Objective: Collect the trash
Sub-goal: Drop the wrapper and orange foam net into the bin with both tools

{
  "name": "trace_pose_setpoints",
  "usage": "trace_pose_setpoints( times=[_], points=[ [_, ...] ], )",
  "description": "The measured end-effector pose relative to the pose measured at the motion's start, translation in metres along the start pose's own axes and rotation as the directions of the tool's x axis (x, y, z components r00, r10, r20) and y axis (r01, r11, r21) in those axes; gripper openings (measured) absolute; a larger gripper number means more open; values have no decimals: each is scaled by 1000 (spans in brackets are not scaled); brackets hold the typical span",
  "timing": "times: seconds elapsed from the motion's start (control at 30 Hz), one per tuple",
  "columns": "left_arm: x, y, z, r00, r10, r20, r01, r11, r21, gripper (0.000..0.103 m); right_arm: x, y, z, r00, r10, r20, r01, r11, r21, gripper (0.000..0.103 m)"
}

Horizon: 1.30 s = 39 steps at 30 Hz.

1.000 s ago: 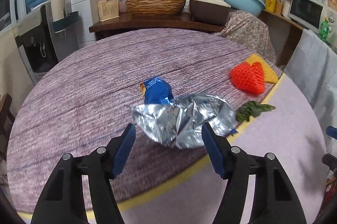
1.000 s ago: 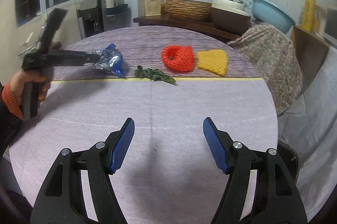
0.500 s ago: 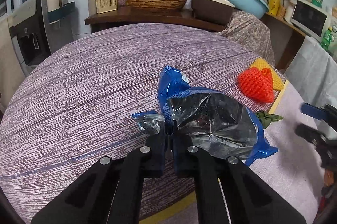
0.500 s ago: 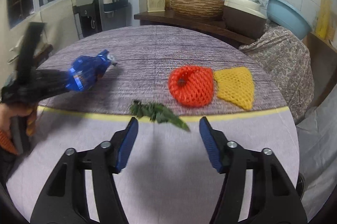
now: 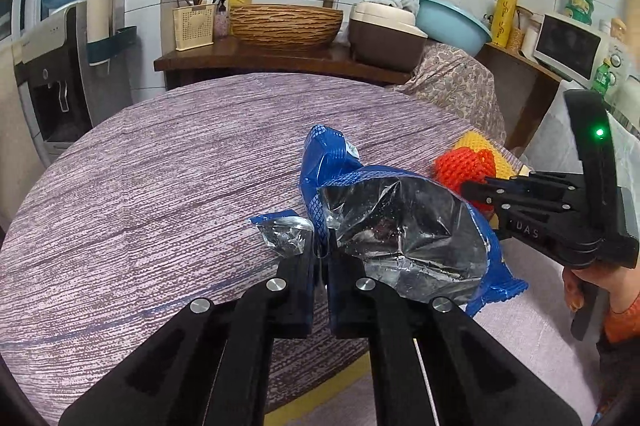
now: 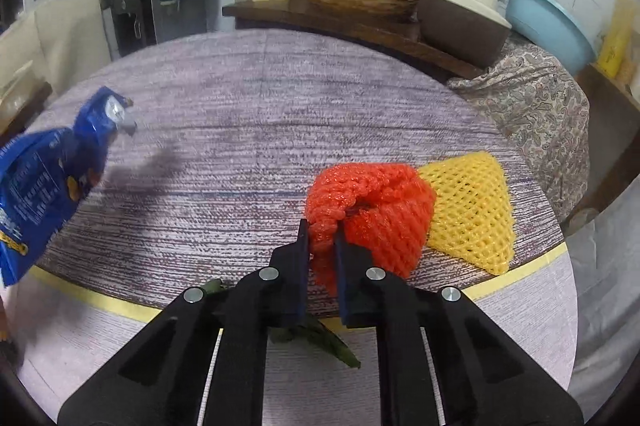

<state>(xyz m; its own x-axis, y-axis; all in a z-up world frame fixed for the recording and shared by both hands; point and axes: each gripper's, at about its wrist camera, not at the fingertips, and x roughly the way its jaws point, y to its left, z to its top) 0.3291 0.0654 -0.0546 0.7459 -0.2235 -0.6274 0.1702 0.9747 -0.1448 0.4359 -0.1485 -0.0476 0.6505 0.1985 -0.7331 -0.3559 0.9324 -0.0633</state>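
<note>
Looking across the round tabletop (image 6: 248,130) that fills the middle of both views, we have two pieces of trash in hand and two left lying. We carry the largest piece, the blue snack bag (image 5: 404,226), at the centre of the left view: the left tongs (image 5: 322,250) are pressed together on its crumpled foil edge, and the bag hangs at the left edge of the right view, seemingly lifted off the cloth. Next in size, the red foam net (image 6: 372,210) sits right of centre in the right view, and the right tongs (image 6: 322,238) have just been closing and now pinch a fold of it; whether it has left the tabletop we cannot tell. The yellow foam net (image 6: 472,210) lies untouched, touching the red one on its right. Smallest, the green leaf scrap (image 6: 316,342) shows under the right tongs, low in the frame. We see no bin in either view, so we judge collecting about half done.
</note>
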Motion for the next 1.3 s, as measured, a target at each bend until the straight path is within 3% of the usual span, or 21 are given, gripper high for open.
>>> trace_pose_setpoints(
  times=[0.2, 0.4, 0.57, 0.7, 0.87, 1.03, 1.3],
  points=[
    [-3, -6, -1, 999, -32, 25, 32, 999, 12, 6, -54, -16, -12, 993, 39, 111, -44, 998, 42, 12],
    [-3, -21, -5, 999, -34, 38, 31, 998, 54, 6, -122, -40, -54, 979, 72, 191, -88, 993, 75, 12],
    [-23, -58, -2, 995, -74, 71, 65, 990, 127, 6, -160, -72, -103, 975, 29, 222, -58, 991, 124, 12],
    [-46, -105, 0, 983, -170, 74, 153, 968, 201, 6, -184, -109, -144, 971, -48, 233, -2, 977, 211, 12],
    [-55, -185, -7, 956, -293, 14, 275, 911, 307, 6, -189, -166, -203, 973, -153, 175, 80, 928, 364, 12],
    [-41, -257, -25, 922, -380, -75, 381, 853, 358, 6, -166, -208, -258, 982, -176, 64, 127, 877, 463, 12],
    [-11, -353, -54, 892, -400, -213, 453, 788, 417, 6, -111, -253, -335, 991, -116, -63, 130, 798, 588, 12]
  ],
)
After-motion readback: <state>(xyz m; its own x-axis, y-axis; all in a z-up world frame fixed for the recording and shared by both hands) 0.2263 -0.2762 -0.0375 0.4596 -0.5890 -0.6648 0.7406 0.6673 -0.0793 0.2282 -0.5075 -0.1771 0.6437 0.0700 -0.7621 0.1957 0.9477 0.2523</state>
